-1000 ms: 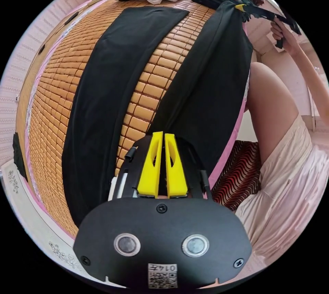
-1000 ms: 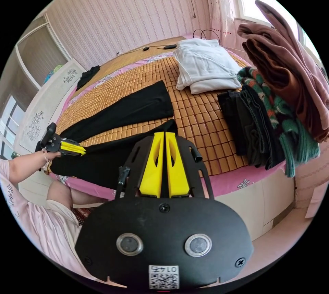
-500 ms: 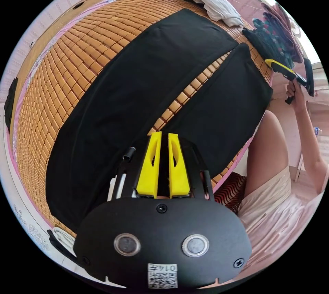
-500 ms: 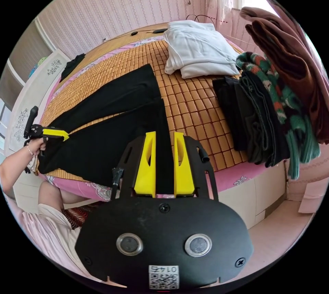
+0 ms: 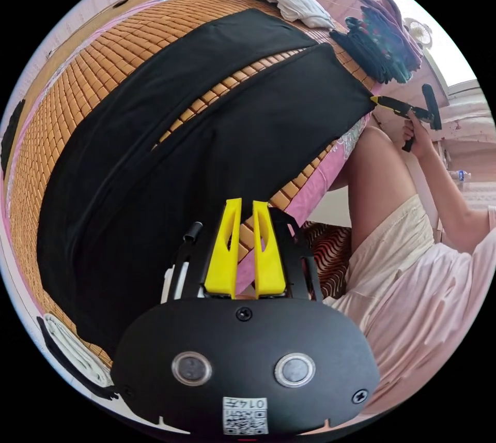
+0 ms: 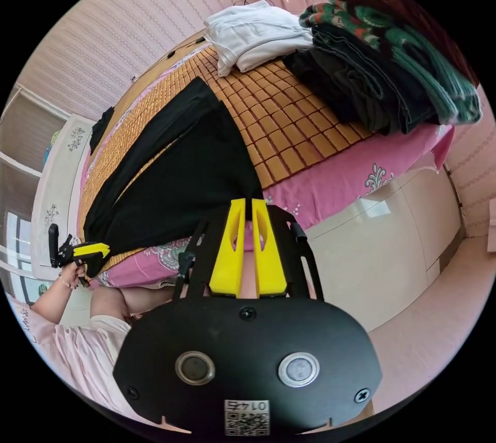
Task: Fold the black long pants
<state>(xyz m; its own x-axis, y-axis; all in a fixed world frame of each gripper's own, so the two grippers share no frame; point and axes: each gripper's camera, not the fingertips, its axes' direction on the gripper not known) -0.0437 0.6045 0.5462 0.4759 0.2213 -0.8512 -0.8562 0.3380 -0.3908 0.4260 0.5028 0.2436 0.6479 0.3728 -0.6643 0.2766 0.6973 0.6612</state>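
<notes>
The black pants [image 5: 206,133] lie spread on the woven mat [image 5: 93,76] of the bed, both legs flat and side by side with a thin strip of mat between them; the nearer leg reaches the pink bed edge [image 5: 315,184]. In the left gripper view, the left gripper [image 5: 243,205] hangs over that edge with its jaws narrow and nothing between them, cloth just beyond the tips. In the right gripper view, the right gripper [image 6: 244,203] has its jaws close together at the hem corner of the pants [image 6: 175,179]; whether they pinch the cloth I cannot tell. Far across the mat sit a white folded garment [image 6: 253,34] and a stack of dark clothes [image 6: 372,76].
</notes>
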